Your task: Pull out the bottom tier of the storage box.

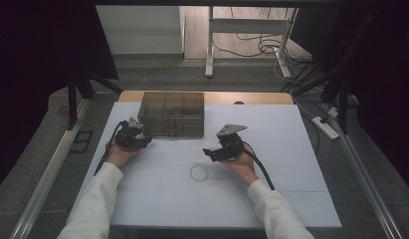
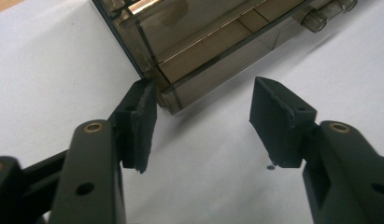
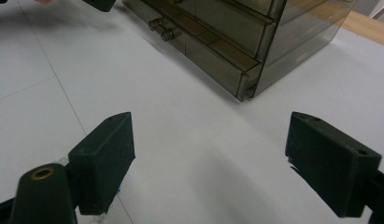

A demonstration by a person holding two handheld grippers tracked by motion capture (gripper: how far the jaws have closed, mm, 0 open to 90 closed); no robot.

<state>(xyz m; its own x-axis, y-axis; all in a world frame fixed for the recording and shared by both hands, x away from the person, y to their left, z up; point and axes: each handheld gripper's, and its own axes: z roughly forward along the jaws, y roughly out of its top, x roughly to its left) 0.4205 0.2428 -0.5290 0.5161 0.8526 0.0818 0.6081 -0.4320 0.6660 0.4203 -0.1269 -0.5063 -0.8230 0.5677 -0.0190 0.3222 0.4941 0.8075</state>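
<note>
1. A smoky drawer box (image 1: 172, 113) is sitting at the far middle of the white table (image 1: 291, 199), its front facing the person and its long axis running across the table.
2. The left gripper (image 1: 142, 141) is hovering just beside the box's front left corner; in the left gripper view that corner (image 2: 168, 98) is lying just ahead of the jaws, close to the left pad (image 2: 143, 121) and off centre between them.
3. Its jaws are standing partly apart with nothing clamped; no pad is pressing on the box.
4. The right gripper (image 1: 212, 152) is hanging near the table's middle, well apart from the box, jaws wide apart and holding nothing. In its own view the box's right front corner (image 3: 245, 86) is lying ahead and the drawer knobs (image 3: 161, 28) farther off.
5. A small clear ring (image 1: 198, 173) is lying on the table just in front of the right gripper.
6. The left hand is the nearer one to the box, so any steadying or gripping at that corner is probably falling to it; the box is lying forward and slightly right of its jaws.
</note>
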